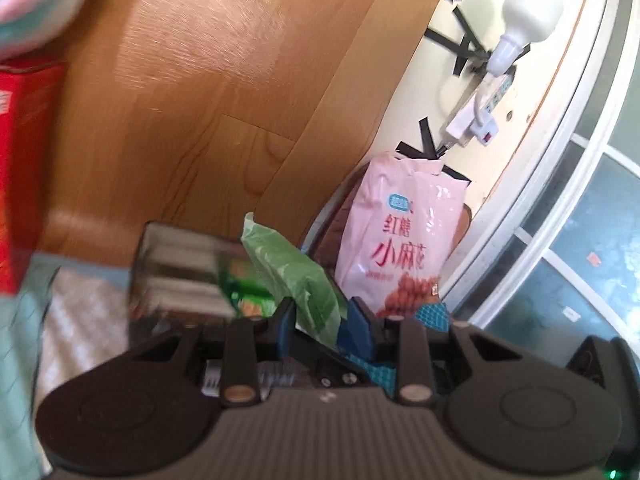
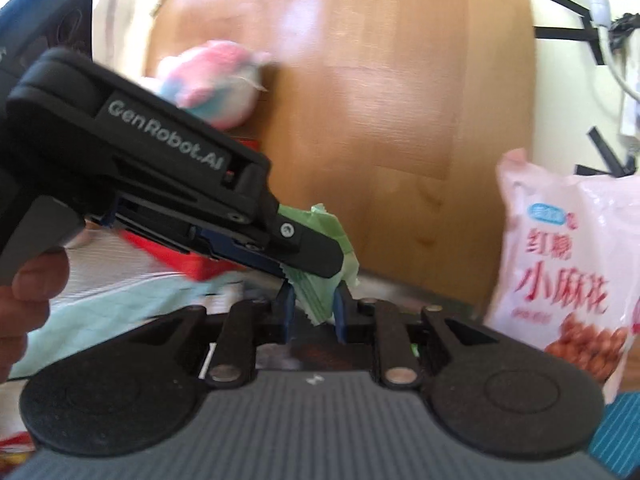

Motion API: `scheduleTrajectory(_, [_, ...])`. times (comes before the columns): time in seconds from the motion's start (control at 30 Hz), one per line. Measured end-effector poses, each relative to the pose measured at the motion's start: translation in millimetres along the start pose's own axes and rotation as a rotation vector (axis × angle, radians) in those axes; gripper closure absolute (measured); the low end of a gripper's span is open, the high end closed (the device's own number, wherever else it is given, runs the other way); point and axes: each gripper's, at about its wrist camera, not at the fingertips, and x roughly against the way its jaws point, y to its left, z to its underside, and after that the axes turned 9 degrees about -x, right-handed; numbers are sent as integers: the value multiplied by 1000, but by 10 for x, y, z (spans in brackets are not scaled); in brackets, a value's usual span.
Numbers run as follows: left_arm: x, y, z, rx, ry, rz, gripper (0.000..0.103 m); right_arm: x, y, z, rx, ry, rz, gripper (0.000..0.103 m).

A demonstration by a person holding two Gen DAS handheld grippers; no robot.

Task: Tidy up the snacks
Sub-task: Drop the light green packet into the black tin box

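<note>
A small green snack packet (image 1: 298,280) is held from two sides. My left gripper (image 1: 322,316) is shut on it, its blue pads pressed on the packet's lower end. In the right wrist view the green packet (image 2: 320,300) also sits pinched in my right gripper (image 2: 312,306), which is shut on its crimped edge. My left gripper (image 2: 320,262) reaches in from the left and clamps the packet's upper part. A pink snack bag with red lettering (image 1: 400,240) (image 2: 568,272) stands upright to the right. A pastel pink and blue bag (image 2: 216,80) lies behind.
A wooden board (image 1: 220,100) backs the scene. A red box (image 1: 20,168) stands at the left, and a shiny foil box (image 1: 184,272) lies beside the packet. A teal cloth (image 2: 132,296) covers the surface. A power strip (image 1: 480,112) and bulb (image 1: 528,12) are on the wall. A hand (image 2: 28,300) holds the left gripper.
</note>
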Motion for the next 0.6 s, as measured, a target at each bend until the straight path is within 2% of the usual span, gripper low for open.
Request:
scheduleTrajectory(0.03, [-114,8,-22,1,11,-6,69,-82,-56,3,5,5,33,78])
scheduleTrajectory(0.07, [-239,18,-36,1,37,-21,61,-151,-107,9,2,13,65,78])
scheduleTrajectory(0.1, [-325,12,-27,-3,60,-44,58,-199,-169,16,-8,28,90,78])
scheduleTrajectory(0.17, [-376,5,15,-19,77,-82,57,-210,-314,25,-63,55,108,76])
scheduleTrajectory(0.3, [-114,22,164,15,65,-51,57,71,-483,91,-143,51,103,75])
scheduleTrajectory(0.47, [399,-26,517,43,73,-24,55,616,-584,347,-304,129,-30,63])
scheduleTrajectory(0.6, [709,-46,858,79,99,-23,55,888,-484,632,-393,217,-101,63])
